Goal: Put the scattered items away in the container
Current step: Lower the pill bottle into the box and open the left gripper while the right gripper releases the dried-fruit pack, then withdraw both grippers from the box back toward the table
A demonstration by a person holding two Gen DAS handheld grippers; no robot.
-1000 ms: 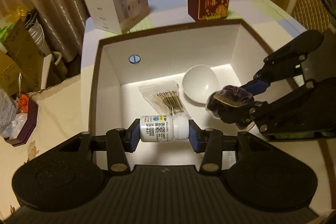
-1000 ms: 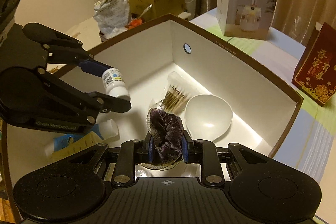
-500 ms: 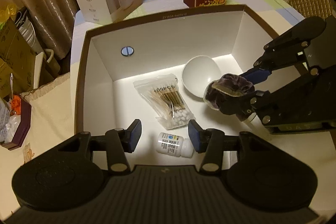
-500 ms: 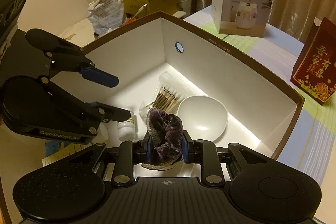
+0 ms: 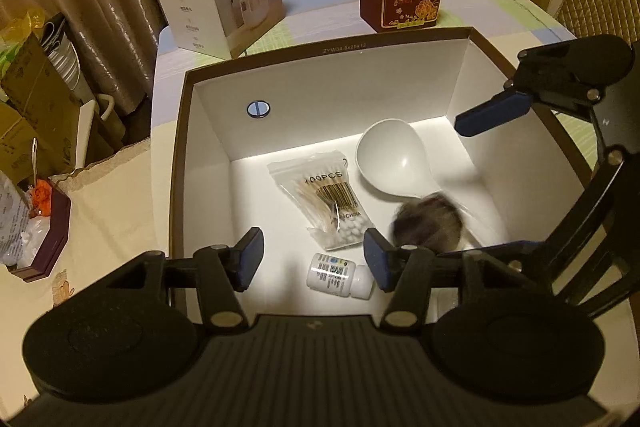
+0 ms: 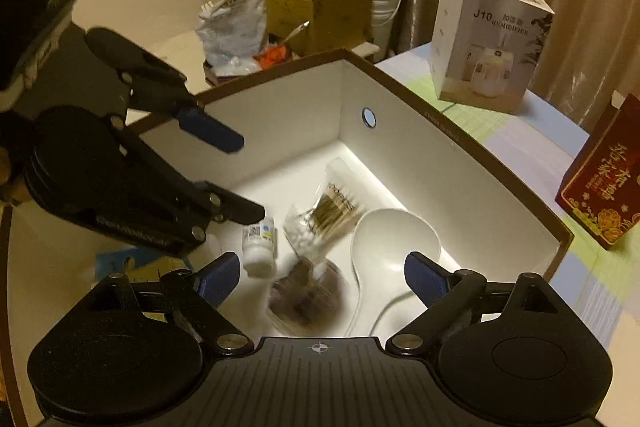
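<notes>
Fuzzy purple scrunchie (image 6: 306, 297) now unclamped, blurred

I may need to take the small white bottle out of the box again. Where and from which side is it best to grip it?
Probably across its labelled body, coming from above. The small white bottle lies on its side on the floor of the box, so its round body offers two opposite sides. Cotton swabs lie just beyond it, so put one pad between them and the bottle.
</notes>
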